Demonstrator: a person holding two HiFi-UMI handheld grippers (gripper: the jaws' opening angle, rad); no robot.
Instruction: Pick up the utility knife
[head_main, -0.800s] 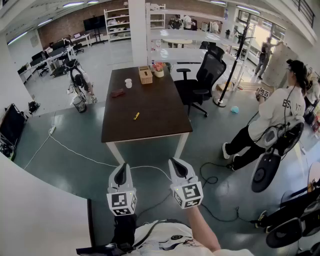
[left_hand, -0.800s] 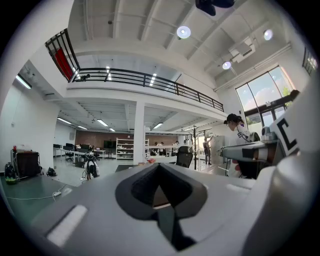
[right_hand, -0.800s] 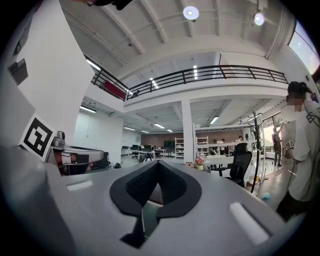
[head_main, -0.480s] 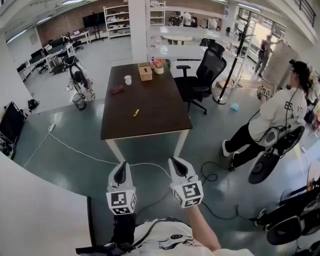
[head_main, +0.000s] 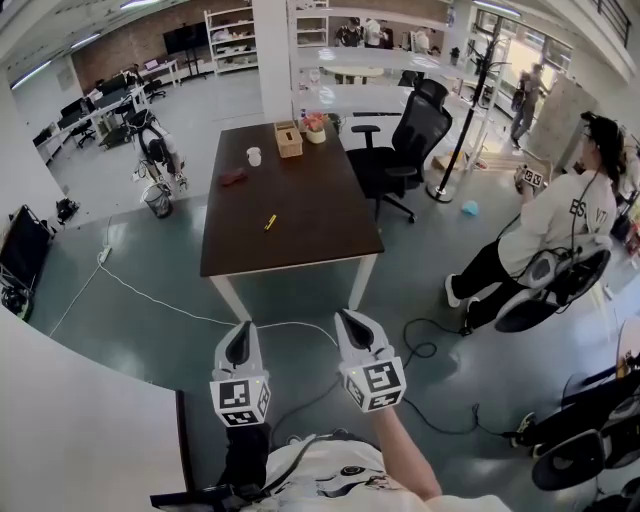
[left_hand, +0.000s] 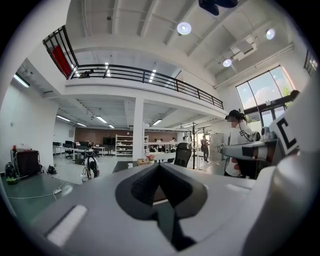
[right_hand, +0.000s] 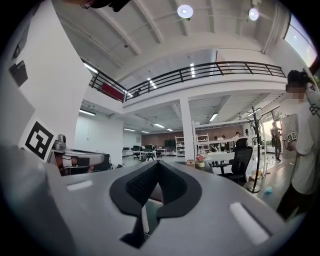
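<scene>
The utility knife (head_main: 270, 222) is small and yellow and lies near the middle of the dark brown table (head_main: 300, 245), far ahead of me in the head view. My left gripper (head_main: 240, 338) and right gripper (head_main: 350, 322) are held side by side over the floor, well short of the table's near edge. Both point toward the table with their jaws closed and nothing between them. In the left gripper view the left gripper (left_hand: 159, 166) has its tips together, and so does the right gripper (right_hand: 157, 164) in the right gripper view.
On the table's far end stand a wooden tissue box (head_main: 289, 140), a white cup (head_main: 254, 157), a reddish object (head_main: 235, 178) and a flower pot (head_main: 317, 128). A black office chair (head_main: 410, 150) sits right of the table. A person (head_main: 545, 235) stands at right. Cables (head_main: 150, 305) cross the floor.
The head view has shifted slightly, so the table sits a little higher in frame. The person at right has moved a bit. Both grippers hold the same pose.
</scene>
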